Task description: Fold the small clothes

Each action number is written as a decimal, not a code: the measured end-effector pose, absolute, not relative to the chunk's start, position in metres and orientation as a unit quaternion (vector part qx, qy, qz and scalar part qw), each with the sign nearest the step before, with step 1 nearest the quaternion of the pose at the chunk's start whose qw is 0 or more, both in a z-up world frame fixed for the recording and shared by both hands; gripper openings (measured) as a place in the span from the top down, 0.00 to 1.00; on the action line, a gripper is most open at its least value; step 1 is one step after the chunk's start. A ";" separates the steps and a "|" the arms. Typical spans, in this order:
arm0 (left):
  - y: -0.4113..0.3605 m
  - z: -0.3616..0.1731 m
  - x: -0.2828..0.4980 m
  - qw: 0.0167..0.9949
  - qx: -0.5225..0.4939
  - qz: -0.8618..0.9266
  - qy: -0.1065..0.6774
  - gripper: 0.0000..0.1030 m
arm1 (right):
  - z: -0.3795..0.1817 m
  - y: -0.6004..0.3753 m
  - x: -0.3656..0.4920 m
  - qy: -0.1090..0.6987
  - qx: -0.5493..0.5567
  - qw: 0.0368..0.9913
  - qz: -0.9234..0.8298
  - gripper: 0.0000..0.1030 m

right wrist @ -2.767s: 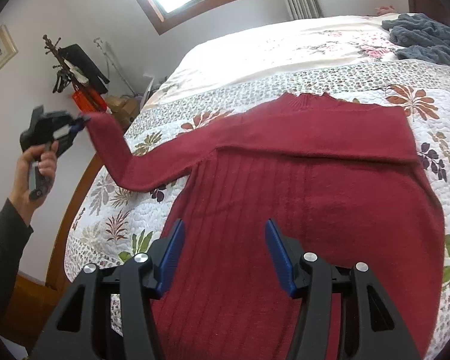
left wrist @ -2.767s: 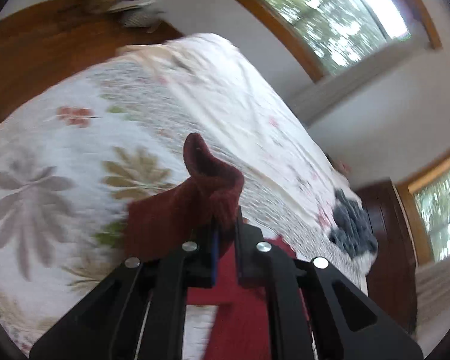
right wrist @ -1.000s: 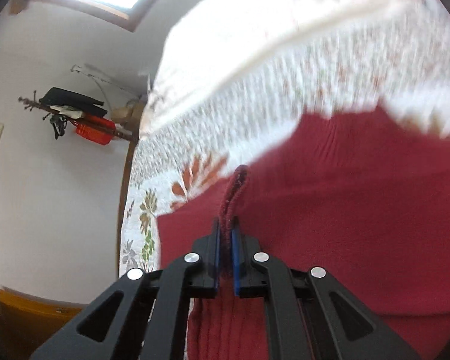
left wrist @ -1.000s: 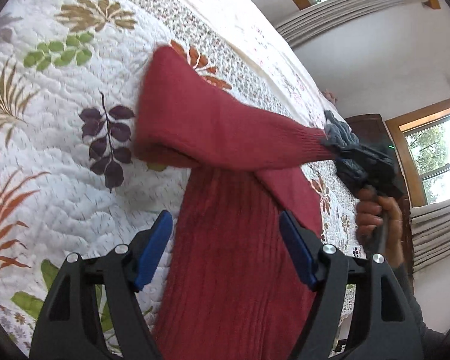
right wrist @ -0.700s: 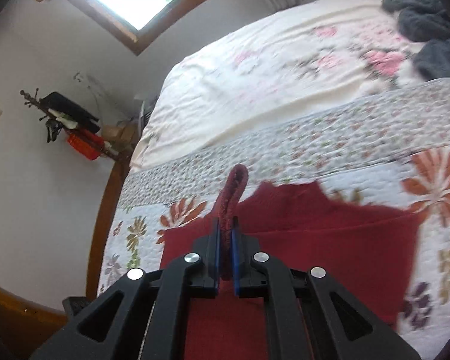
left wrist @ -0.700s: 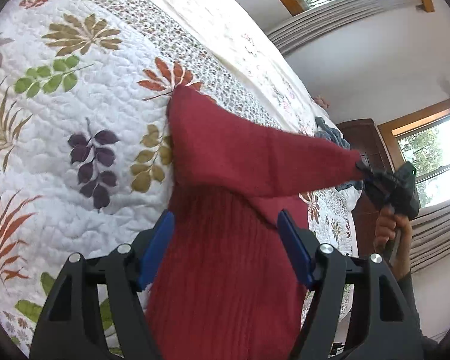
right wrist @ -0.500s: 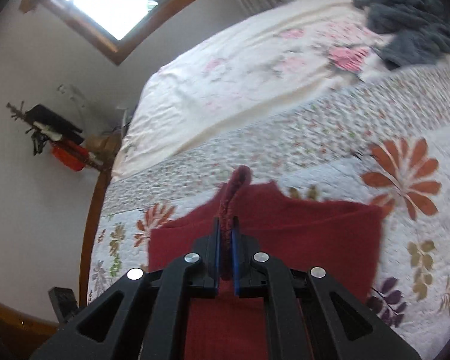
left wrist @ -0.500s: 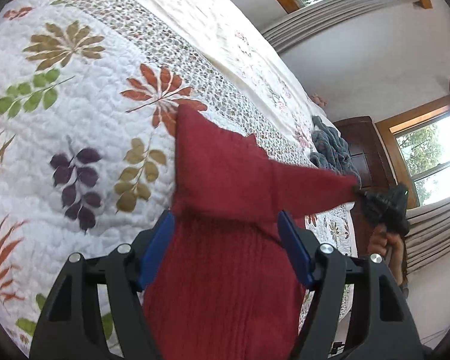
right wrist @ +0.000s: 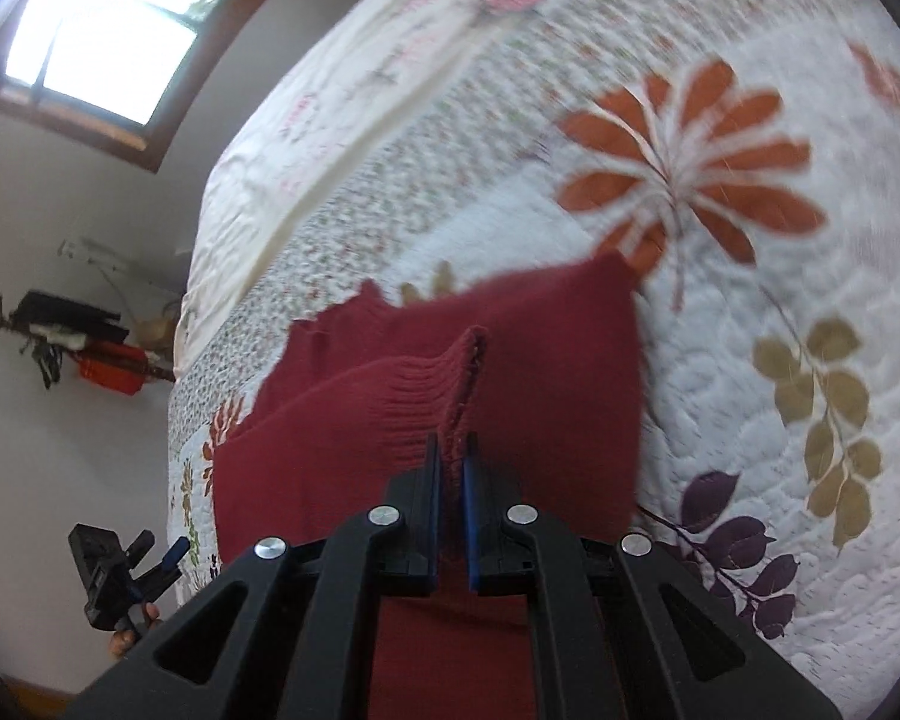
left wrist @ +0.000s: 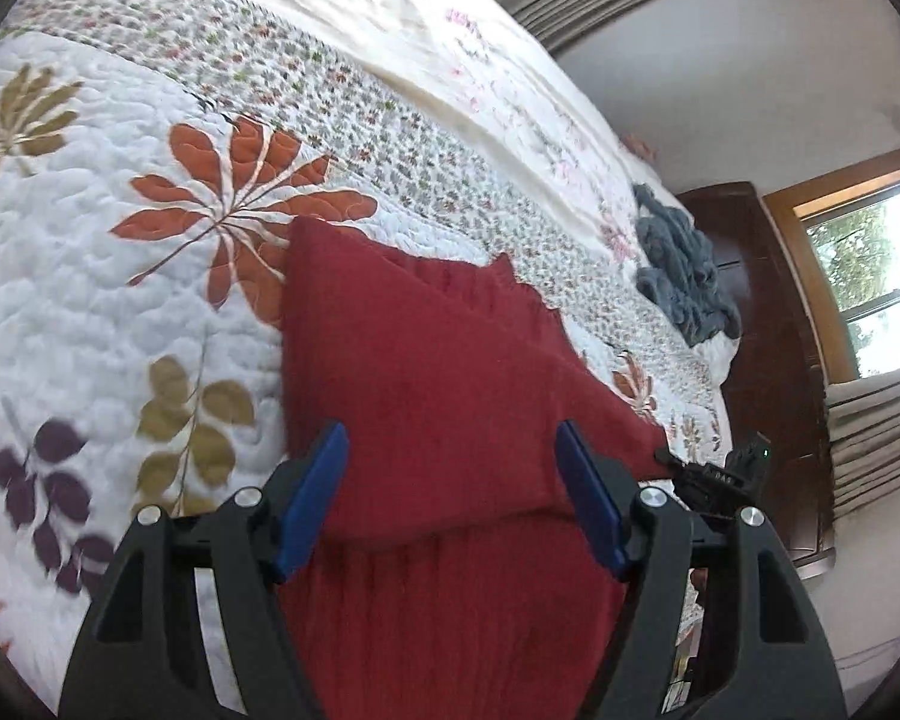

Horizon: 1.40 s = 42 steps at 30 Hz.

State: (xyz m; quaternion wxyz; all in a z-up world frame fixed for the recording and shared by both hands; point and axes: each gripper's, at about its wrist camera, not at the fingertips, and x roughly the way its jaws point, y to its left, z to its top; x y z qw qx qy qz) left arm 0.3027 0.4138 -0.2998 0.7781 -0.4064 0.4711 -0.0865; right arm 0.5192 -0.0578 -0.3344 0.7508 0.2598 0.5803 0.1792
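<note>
Step in hand: a sleeve is being folded across the body of the red sweater (left wrist: pixel 438 396); this is judged from the cuff (right wrist: pixel 450 396) being held over the chest.
Right gripper (right wrist: pixel 448 468): its blue pads are pressed together and the ribbed cuff is pinched between them.
Left gripper (left wrist: pixel 450 498): its fingers are spread wide and nothing is held; the sweater is seen between them, toward 12 o'clock.
Sweater place: it is laid flat on the quilt (left wrist: pixel 90 276), with the collar toward 12 o'clock in the right wrist view.
Next move: probably the cuff must be laid flat on the body and let go, so that the sleeve lies without wrinkles.
Surface: a soft white quilt printed with leaves; a grey garment (left wrist: pixel 684 276) is seen well apart, toward 2 o'clock.
Room: a window (right wrist: pixel 96 42), curtains (left wrist: pixel 870 438) and dark wooden furniture (left wrist: pixel 768 324) are seen.
</note>
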 end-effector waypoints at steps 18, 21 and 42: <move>0.412 -0.325 0.379 0.776 -0.400 -0.101 0.477 0.32 | -0.355 -0.082 0.543 0.544 0.311 0.744 0.235 0.87; 0.414 -0.351 0.396 0.753 -0.412 -0.077 0.506 0.36 | -0.380 -0.071 0.557 0.564 0.305 0.730 0.237 0.87; 0.381 -0.334 0.304 0.763 -0.348 -0.165 0.518 0.49 | -0.372 -0.057 0.472 0.562 0.302 0.701 0.318 0.96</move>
